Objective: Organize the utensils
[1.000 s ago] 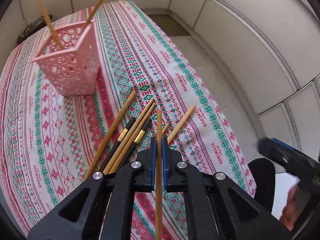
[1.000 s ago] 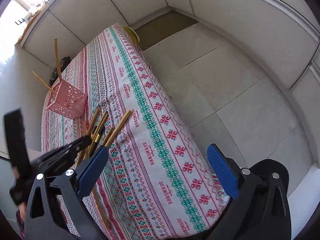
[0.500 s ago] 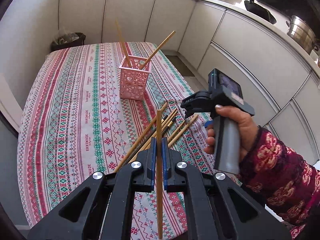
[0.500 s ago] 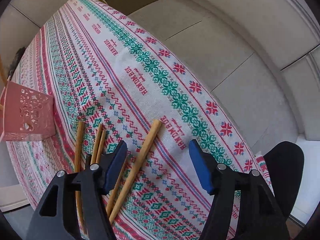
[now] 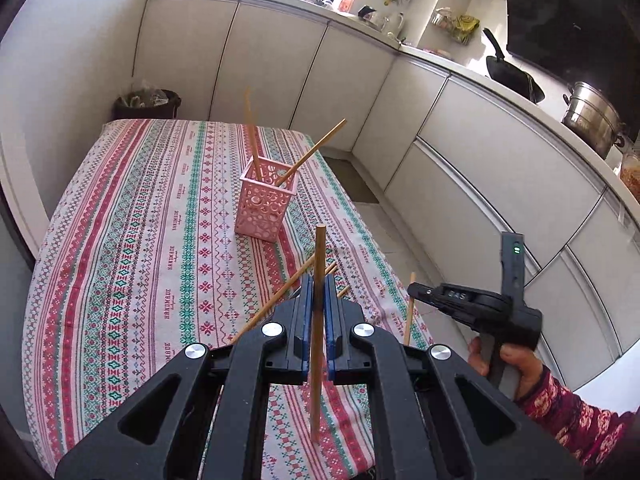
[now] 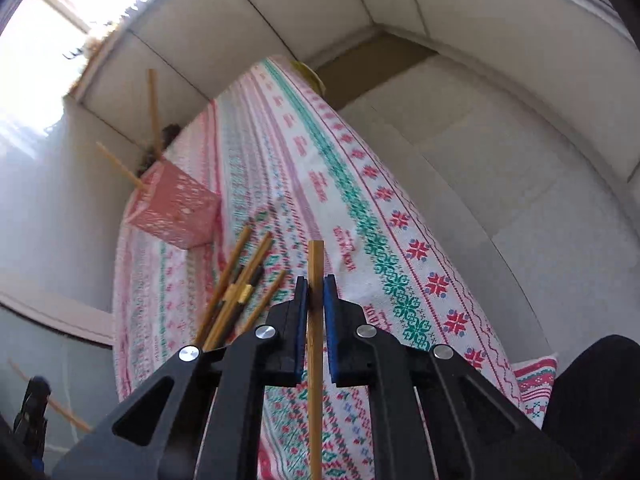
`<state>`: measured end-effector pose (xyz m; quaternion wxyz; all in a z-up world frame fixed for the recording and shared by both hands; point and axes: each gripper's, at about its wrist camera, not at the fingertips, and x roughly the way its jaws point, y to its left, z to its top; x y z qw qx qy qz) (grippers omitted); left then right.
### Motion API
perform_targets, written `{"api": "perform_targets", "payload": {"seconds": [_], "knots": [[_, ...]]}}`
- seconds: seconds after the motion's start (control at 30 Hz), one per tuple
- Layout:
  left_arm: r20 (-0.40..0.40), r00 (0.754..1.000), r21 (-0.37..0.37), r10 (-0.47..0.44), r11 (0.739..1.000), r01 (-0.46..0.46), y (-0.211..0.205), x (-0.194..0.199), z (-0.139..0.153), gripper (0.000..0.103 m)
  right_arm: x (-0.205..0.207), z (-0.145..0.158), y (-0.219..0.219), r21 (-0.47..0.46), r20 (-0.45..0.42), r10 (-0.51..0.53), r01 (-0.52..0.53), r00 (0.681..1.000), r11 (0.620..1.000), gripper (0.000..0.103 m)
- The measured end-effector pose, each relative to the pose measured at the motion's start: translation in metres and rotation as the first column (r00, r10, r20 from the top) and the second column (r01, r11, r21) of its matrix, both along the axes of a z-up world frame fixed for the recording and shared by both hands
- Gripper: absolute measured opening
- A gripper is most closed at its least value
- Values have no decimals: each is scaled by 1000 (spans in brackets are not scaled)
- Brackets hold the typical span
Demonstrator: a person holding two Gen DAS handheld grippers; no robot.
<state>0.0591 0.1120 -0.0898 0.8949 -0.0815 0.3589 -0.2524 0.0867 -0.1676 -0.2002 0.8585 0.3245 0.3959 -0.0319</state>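
Chopsticks are what we sort, and each of our hands carries one. Our left gripper (image 5: 316, 296) has its blue-padded jaws clamped on a plain wooden chopstick (image 5: 318, 320), which runs straight along the jaws' line, its tip poking out ahead and its tail trailing back between the black arms. Our right gripper (image 6: 316, 298) has its jaws pressed together the same way on a second wooden chopstick (image 6: 315, 340), again lying lengthwise between the pads.

Both sticks belong in the pink perforated plastic holder (image 5: 267, 204), which stands upright near the middle of the table with the striped red-and-green woven cloth (image 5: 132, 240). Two wooden chopsticks (image 5: 280, 148) already lean in it, crossing outward. Loose sticks, some dark with gold bands (image 6: 236, 292), lie in a fan between the holder and the near right edge of the table.

Seen from the left wrist, the holder sits ahead and slightly left of the jaws, its mouth facing up. We judge the left gripper the nearer and better lined up; the right one sits low by the near right edge, beyond the loose sticks from the holder. The stick's long axis points forward along the jaws, so we judge it must be tipped toward vertical above the holder's mouth before letting go.
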Motion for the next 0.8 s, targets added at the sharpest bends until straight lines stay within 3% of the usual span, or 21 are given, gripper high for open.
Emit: {"api": "perform_targets", "payload": {"seconds": [0.13, 0.3, 0.47, 0.8], "knots": [[48, 999, -2, 13, 1000, -13, -10, -9, 10, 5, -33, 56, 20, -102, 200, 82, -63, 976, 993, 8], [86, 996, 3, 39, 999, -40, -14, -13, 24, 5, -56, 103, 37, -185, 333, 155, -96, 930, 978, 8], [114, 992, 12, 57, 998, -58, -18, -10, 36, 5, -64, 131, 38, -223, 370, 193, -115, 909, 968, 8], [145, 986, 40, 84, 995, -91, -20, 11, 59, 5, -48, 166, 35, -219, 379, 210, -133, 901, 966, 8]]}}
